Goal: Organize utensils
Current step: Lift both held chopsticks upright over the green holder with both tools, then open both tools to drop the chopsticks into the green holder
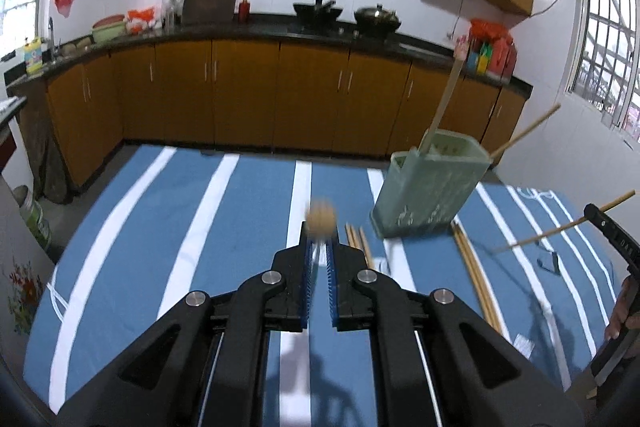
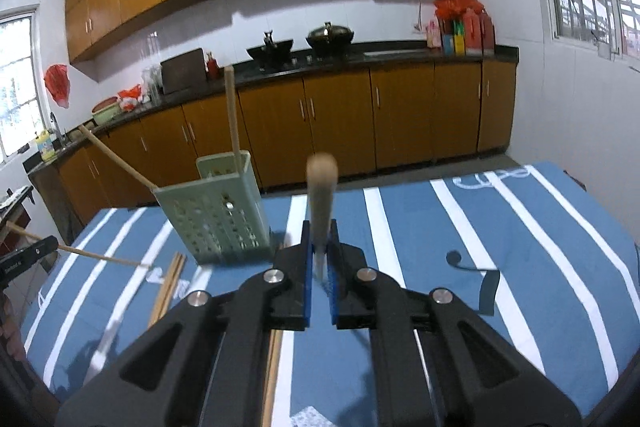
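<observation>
Desk point(image 1: 180, 227): covered with a blue cloth with white stripes; everything being sorted lies on it.
Holder point(image 1: 430, 195): green perforated bin standing near the far edge of the desk, tilted in the left view. It is the likely home for the sticks.
Sticks in holder point(image 1: 444, 103): two lean out over its rim, propped by its walls.
Left claw point(image 1: 319, 251): clamped on a chopstick point(image 1: 320, 221) that points forward along the fingers, so its end looks fat and blurred. It hovers over the middle of the desk, left of the holder.
Right claw point(image 2: 320, 247): likewise clamped on a second chopstick point(image 2: 321, 187), right of the holder. Held lengthwise, it could be lowered in end first.
Loose chopsticks point(image 2: 168, 287): lying flat on the cloth, just beside the holder's base on the near side, not yet sorted.
Progress: partly done, by my reckoning.
</observation>
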A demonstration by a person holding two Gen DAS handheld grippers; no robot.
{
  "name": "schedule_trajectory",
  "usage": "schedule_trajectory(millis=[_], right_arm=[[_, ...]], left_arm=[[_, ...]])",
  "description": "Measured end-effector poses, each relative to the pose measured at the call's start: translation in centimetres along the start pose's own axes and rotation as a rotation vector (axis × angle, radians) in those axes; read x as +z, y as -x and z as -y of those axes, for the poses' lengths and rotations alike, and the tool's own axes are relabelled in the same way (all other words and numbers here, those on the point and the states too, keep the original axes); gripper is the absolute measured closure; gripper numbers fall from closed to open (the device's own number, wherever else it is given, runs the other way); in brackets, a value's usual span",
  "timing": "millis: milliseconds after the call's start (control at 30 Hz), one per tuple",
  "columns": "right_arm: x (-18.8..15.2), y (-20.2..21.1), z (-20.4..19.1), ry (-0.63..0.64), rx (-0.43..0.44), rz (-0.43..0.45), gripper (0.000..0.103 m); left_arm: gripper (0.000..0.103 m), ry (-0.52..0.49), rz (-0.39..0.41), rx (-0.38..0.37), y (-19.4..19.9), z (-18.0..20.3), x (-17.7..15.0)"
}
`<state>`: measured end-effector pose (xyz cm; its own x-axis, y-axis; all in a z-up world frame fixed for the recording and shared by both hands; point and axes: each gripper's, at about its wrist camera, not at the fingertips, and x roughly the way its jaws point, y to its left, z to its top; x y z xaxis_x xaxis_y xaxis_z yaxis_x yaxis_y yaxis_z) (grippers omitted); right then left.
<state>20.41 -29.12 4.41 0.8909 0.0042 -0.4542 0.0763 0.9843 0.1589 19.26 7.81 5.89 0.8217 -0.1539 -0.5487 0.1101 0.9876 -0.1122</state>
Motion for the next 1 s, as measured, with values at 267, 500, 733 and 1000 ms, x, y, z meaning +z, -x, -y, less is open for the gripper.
schedule_trajectory(millis=[267,500,733,1000], right_arm=[[1.9,1.2,-0.8,0.014,0.044,0.024,0.095],[7.0,4.8,-2.3,-0.016,0.23,0.079,0.095],[10.4,6.1,-4.7,0.026,0.252,0.187,0.096],[12.4,2.1,-6.7,0.043,0.223,0.184,0.096]], left_arm=[[0.096,-0.009,0.031,-0.036,0.7,0.8,1.5],[0.096,-0.054,0.114,-0.156,4.4,3.7,4.4],[0.096,-0.087,0.203,-0.22,5.8,7.0,7.4],[0.096,-0.098,0.21,-0.172,2.7,8.8,9.5]])
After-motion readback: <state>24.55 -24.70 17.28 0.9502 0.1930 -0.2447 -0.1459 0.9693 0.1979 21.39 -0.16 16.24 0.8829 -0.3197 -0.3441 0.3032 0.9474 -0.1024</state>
